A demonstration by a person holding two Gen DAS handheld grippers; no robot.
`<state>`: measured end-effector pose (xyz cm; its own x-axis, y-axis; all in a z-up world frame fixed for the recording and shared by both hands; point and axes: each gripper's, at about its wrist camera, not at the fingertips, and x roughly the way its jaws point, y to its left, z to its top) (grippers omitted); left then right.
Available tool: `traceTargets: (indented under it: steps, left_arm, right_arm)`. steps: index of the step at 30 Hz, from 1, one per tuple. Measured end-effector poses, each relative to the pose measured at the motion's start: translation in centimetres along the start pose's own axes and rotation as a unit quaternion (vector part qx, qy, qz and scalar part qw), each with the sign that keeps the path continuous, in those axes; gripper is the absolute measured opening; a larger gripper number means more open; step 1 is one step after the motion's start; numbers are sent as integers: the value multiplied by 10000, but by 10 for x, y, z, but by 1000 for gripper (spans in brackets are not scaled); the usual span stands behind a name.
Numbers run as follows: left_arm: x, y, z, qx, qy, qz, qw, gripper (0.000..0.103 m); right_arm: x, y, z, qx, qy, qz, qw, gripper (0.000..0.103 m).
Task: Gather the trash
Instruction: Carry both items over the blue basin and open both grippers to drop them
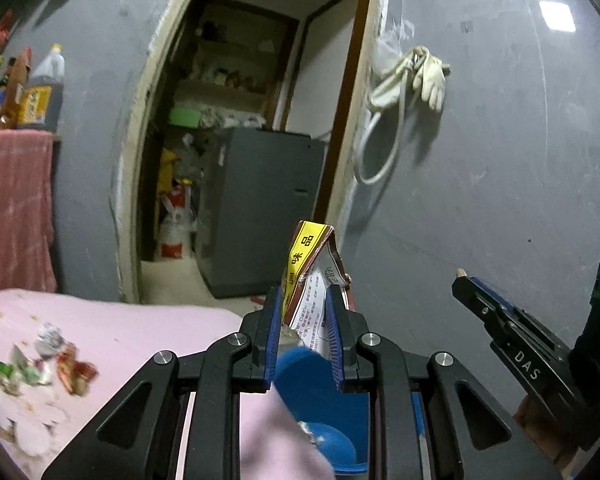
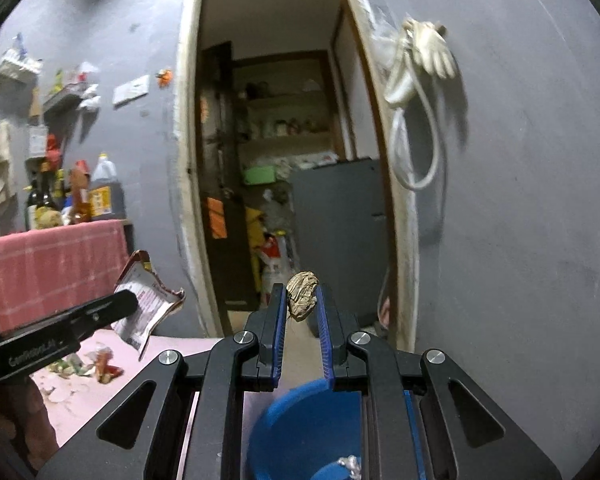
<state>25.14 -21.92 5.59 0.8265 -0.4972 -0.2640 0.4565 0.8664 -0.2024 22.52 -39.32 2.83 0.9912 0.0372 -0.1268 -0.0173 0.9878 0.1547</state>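
Observation:
My left gripper [image 1: 305, 308] is shut on a torn seasoning packet [image 1: 306, 264] with a yellow strip and red edging, held upright in the air. In the right wrist view the same packet [image 2: 148, 300] hangs from the left gripper [image 2: 130, 303] at the left. My right gripper [image 2: 299, 300] is shut on a small crumpled beige scrap [image 2: 303, 292]; it also shows at the right of the left wrist view [image 1: 466, 280]. A blue bin [image 1: 300, 364] [image 2: 300, 412] sits below both grippers, with a foil ball [image 2: 350, 466] inside.
Several scraps [image 1: 60, 360] [image 2: 100, 364] lie on the pink table cover [image 1: 140, 320]. Ahead is a grey wall with an open doorway [image 2: 284, 160] and a grey cabinet [image 1: 260, 208] beyond. White gloves and a hose [image 1: 416, 76] hang on the wall. Bottles [image 1: 40, 92] stand above a red towel.

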Motion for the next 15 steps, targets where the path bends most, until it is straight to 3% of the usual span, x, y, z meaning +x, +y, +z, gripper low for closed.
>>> traceTargets:
  steps: [9, 15]
  left_arm:
    - [49, -7, -18, -236, 784, -162, 9965, 18]
    - [78, -1, -34, -491, 1401, -249, 9886, 18]
  right_arm:
    - [20, -24, -21, 272, 619, -107, 9977, 13]
    - [32, -31, -33, 384, 970, -101, 9945, 13]
